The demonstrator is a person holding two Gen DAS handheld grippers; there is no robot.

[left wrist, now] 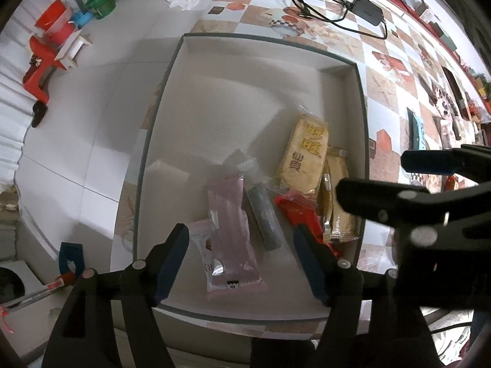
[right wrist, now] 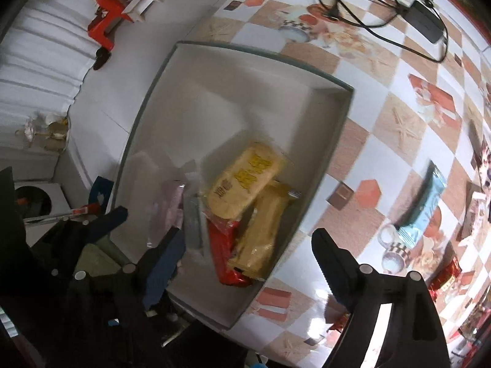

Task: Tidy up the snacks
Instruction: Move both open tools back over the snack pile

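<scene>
A shallow white box with a grey-green rim sits at the edge of the patterned table. Inside lie a pink packet, a grey packet, a red packet, a yellow rice-cracker pack and a golden packet. My left gripper hangs open over the pink packet with nothing pressed between its pads. My right gripper stands open above the red packet and golden packet, holding nothing. A light blue packet and a red one lie on the table to the right.
Black cables and a power adapter lie at the table's far side. More small packets are scattered along the right. On the floor to the left stand a red stool and coloured buckets.
</scene>
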